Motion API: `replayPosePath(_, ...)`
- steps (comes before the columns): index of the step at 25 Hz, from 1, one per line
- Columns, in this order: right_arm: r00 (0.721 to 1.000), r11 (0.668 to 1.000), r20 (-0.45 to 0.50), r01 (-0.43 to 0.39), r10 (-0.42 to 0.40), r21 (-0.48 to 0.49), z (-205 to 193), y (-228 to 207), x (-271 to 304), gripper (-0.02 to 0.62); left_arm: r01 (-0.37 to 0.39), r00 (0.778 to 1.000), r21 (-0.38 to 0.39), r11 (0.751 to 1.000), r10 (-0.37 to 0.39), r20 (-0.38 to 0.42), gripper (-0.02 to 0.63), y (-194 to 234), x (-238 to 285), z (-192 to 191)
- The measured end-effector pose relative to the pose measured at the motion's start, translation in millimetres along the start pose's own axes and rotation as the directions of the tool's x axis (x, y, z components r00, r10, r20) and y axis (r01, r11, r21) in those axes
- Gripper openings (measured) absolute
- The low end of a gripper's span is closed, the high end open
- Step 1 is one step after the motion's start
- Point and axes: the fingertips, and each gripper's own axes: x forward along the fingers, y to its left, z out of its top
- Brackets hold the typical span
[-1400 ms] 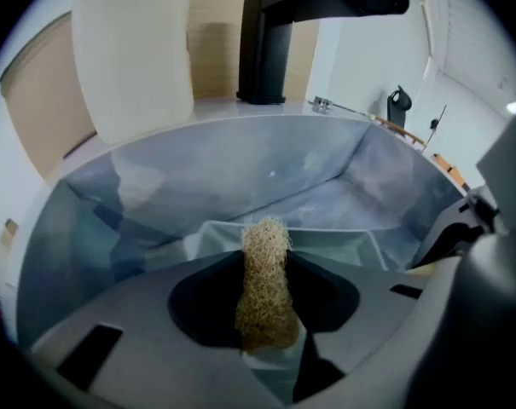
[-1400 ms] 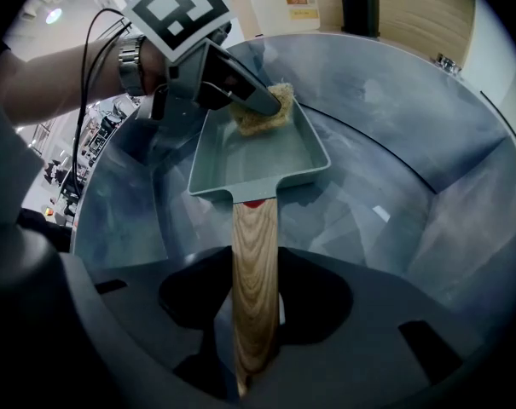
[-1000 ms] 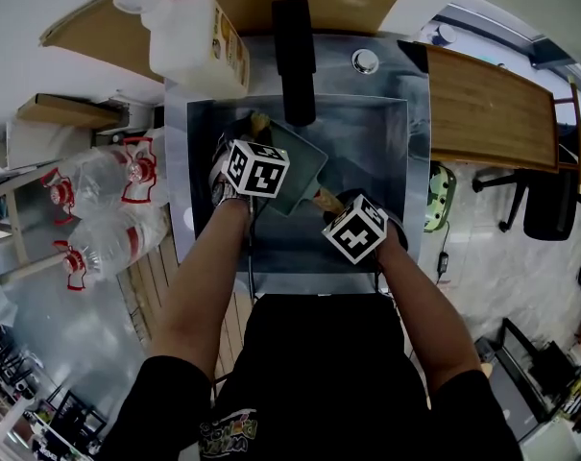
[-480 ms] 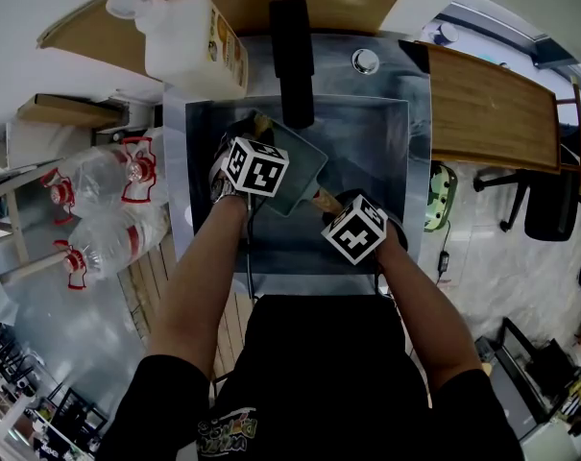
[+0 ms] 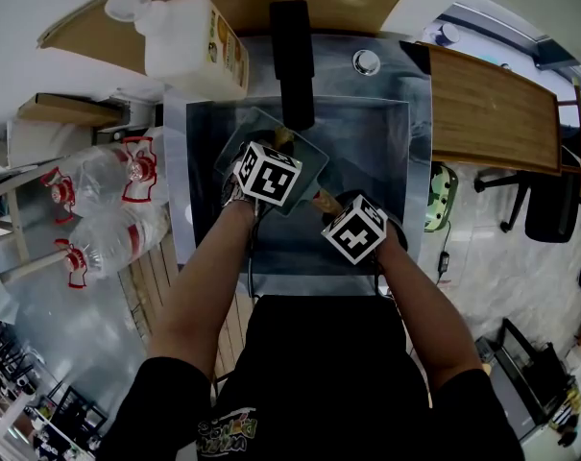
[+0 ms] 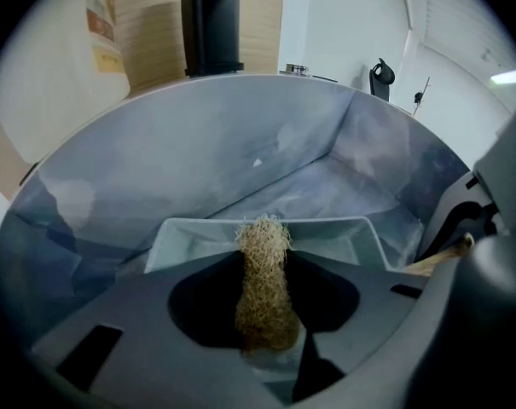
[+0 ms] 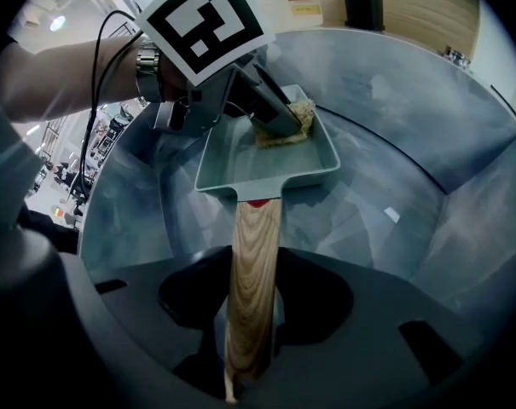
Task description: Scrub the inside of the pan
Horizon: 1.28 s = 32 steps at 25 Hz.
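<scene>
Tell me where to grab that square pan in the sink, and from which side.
Grip the wooden handle, coming from its free near end. It juts straight from the pan, narrow enough for jaws, and leaves the inside free for the scrubber. The right gripper is shut on it.

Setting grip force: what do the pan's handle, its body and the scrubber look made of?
Long pan handle: wood, light with visible grain, matte. Rectangular grey-green pan body: likely coated or enamelled metal, smooth, dull sheen; can't confirm. Tan scrubber: coarse tangled fibres, loofah-like, maybe plant fibre.
</scene>
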Motion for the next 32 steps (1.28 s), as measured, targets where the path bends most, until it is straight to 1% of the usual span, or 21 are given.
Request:
replayPosePath(3,1.0,1.0,0.001,-0.001,0.001,0.0,0.2,0.5,-0.3,0.16,0.065,0.998,-0.03,0.997,-0.065,-0.001,0.144,-17.2,0.8,-0.4)
replayPosePath(5,1.0,1.0,0.003,0.001,-0.001,-0.001,0.8,0.3,-1.2,0.16,0.091,0.996,-0.031,0.995,-0.091,-0.002,0.144,-26.6,0.8,-0.3)
replayPosePath(11,1.0,1.0,0.003,-0.002,0.002,0.008,0.3,0.0,-0.5,0.16,0.147,0.989,-0.023,0.989,-0.147,-0.011,0.144,-49.6,1.6,0.2)
replayPosePath(17,1.0,1.0,0.004,-0.002,0.002,0.013,0.1,-0.2,0.4,0.16,0.185,0.983,-0.008,0.983,-0.185,-0.012,0.144,-67.3,1.9,-0.2)
replayPosePath(21,1.0,1.0,0.01,0.001,-0.001,0.015,0.4,-0.3,-0.4,0.16,0.195,0.981,-0.009,0.981,-0.195,-0.009,0.144,-71.9,1.7,0.1)
replayPosePath(26,1.0,1.0,0.014,0.005,-0.006,0.02,0.4,-0.7,-0.4,0.16,0.215,0.977,-0.041,0.976,-0.214,0.014,0.144,-71.4,0.5,1.0)
replayPosePath(29,1.0,1.0,0.017,0.012,-0.012,0.025,0.6,-0.3,-0.8,0.16,0.2,0.98,-0.051,0.978,-0.199,0.024,0.144,-69.0,-3.8,1.2)
replayPosePath(32,1.0,1.0,0.018,0.017,-0.017,0.024,0.0,-0.3,-1.1,0.16,0.169,0.985,-0.023,0.985,-0.168,0.046,0.144,-69.8,-13.8,5.4)
